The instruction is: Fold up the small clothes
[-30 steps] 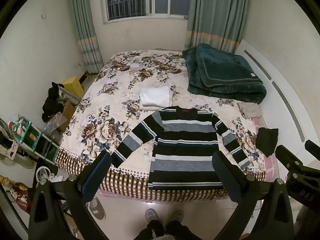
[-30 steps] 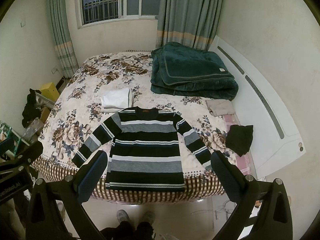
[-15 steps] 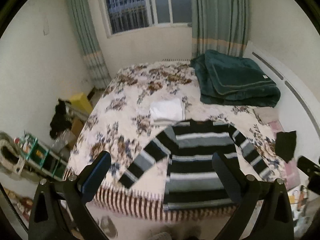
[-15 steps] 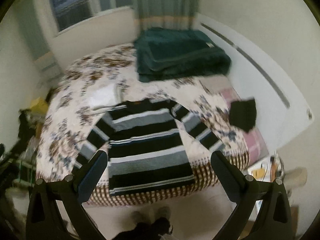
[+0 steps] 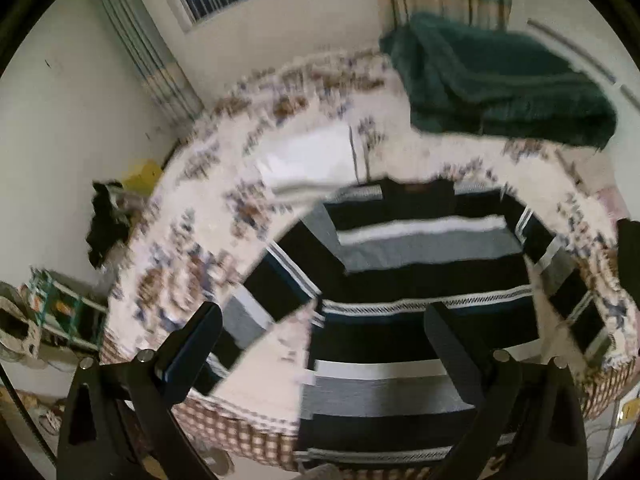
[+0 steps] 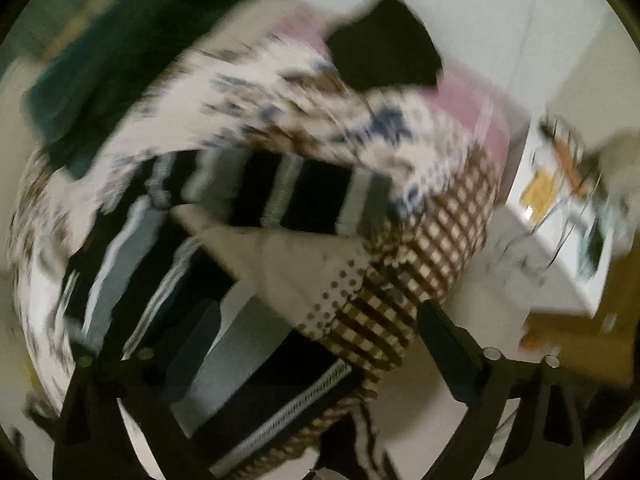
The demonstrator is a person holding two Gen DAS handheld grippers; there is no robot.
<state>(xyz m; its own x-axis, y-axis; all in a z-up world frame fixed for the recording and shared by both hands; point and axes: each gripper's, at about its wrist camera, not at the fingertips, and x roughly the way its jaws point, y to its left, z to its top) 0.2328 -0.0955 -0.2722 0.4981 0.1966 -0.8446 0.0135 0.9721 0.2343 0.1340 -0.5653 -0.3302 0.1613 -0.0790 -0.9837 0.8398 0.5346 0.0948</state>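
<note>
A black, grey and white striped sweater (image 5: 420,296) lies flat on the floral bedspread (image 5: 208,216), sleeves spread out. My left gripper (image 5: 324,344) is open and empty, above the sweater's left sleeve and hem. In the blurred right wrist view my right gripper (image 6: 320,344) is open and empty, over the sweater's (image 6: 168,264) right side near the bed's front corner; its right sleeve (image 6: 304,196) stretches toward the bed edge.
A folded white garment (image 5: 312,160) and a dark green blanket (image 5: 500,80) lie further back on the bed. A black cloth (image 6: 384,44) lies near the right edge. A white side table (image 6: 560,216) with clutter stands to the right. A shelf (image 5: 60,312) stands on the left.
Both grippers have moved forward and down toward the sweater. The right gripper has swung to the right, toward the right sleeve and bed corner. Both views are now motion-blurred.
</note>
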